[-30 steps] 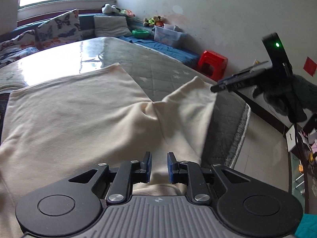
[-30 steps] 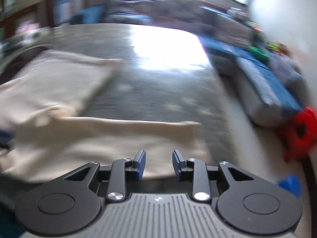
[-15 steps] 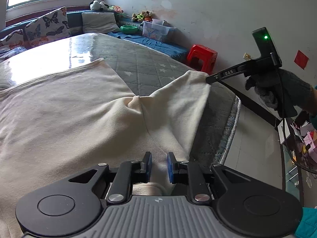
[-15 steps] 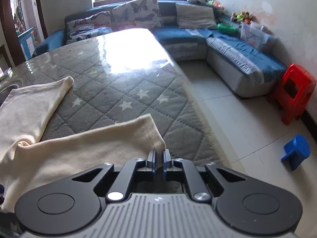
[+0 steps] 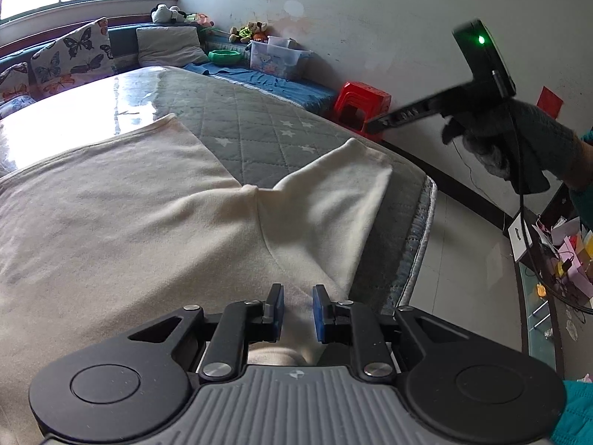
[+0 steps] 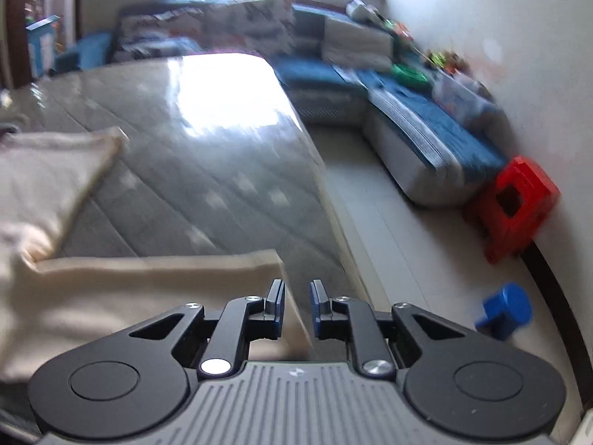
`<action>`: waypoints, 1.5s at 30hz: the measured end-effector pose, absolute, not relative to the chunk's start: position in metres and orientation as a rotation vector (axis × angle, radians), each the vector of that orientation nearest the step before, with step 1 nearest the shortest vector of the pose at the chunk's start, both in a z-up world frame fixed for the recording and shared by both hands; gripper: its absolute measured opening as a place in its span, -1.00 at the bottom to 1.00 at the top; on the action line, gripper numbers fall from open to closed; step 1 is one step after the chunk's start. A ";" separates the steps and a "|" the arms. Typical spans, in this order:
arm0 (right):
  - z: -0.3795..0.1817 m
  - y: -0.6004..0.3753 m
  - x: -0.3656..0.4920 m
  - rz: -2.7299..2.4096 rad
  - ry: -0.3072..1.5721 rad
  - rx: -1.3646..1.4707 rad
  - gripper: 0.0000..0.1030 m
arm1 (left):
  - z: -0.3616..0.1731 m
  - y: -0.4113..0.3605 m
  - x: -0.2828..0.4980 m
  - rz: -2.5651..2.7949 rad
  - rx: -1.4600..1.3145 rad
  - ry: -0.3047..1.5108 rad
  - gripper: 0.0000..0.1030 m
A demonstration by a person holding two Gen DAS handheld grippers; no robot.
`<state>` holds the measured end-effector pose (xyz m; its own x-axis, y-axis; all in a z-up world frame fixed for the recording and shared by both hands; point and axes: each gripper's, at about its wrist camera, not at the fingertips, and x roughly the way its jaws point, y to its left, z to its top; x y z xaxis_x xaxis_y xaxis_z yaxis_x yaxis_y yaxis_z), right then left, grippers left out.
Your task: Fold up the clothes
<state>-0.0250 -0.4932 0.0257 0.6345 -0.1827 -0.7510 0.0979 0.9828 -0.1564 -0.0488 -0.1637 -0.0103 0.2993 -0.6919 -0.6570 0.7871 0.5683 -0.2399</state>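
Observation:
A cream garment (image 5: 122, 218) lies spread on the grey quilted table (image 5: 259, 129), one sleeve (image 5: 333, 200) reaching toward the table's right edge. My left gripper (image 5: 298, 307) hovers over the garment's near part with its jaws open and cloth beneath them. My right gripper (image 5: 370, 126) is seen in the left wrist view, lifted above and beyond the sleeve end. In the blurred right wrist view, the right gripper (image 6: 297, 306) is open and empty above the sleeve's end (image 6: 207, 282).
The table edge (image 5: 418, 237) drops to a tiled floor on the right. A red stool (image 6: 515, 200) and a small blue stool (image 6: 506, 309) stand by the wall. A blue sofa (image 6: 418, 126) with cushions and toys runs behind the table.
My right gripper, shut on the sleeve end half a second ago, has opened and lifted away from it. The sleeve now lies flat. My left gripper stays open in place.

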 end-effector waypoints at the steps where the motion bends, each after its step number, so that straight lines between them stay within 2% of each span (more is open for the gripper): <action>1: 0.029 -0.489 -0.019 -0.132 0.861 -0.095 -0.73 | -0.010 -0.164 -0.048 -0.988 0.130 0.797 -0.64; 6: 0.034 -0.457 0.030 0.073 0.863 0.034 -0.73 | -0.010 -0.169 -0.047 -1.003 0.128 0.799 -0.64; 17: 0.007 -0.403 0.135 0.222 0.890 0.113 -0.65 | -0.015 -0.167 -0.040 -1.029 0.084 0.826 -0.62; 22: -0.008 -0.397 0.159 0.220 0.925 0.104 -0.63 | -0.015 -0.166 -0.038 -1.042 0.076 0.831 -0.62; 23: -0.011 -0.395 0.161 0.218 0.933 0.091 -0.66 | -0.015 -0.165 -0.037 -1.043 0.072 0.832 -0.62; 24: -0.013 -0.393 0.164 0.214 0.937 0.081 -0.82 | -0.015 -0.165 -0.037 -1.045 0.069 0.834 -0.62; 25: -0.014 -0.391 0.166 0.212 0.936 0.068 -0.89 | -0.016 -0.165 -0.036 -1.048 0.066 0.835 -0.62; 27: -0.013 -0.387 0.169 0.212 0.919 0.047 -0.93 | -0.016 -0.164 -0.035 -1.055 0.061 0.837 -0.62; 40: -0.018 -0.370 0.197 0.209 0.886 -0.012 -0.92 | -0.019 -0.165 -0.024 -1.052 0.002 0.854 -0.60; 45: -0.013 -0.367 0.196 0.207 0.880 -0.047 -0.78 | -0.015 -0.157 -0.022 -1.025 -0.022 0.844 -0.58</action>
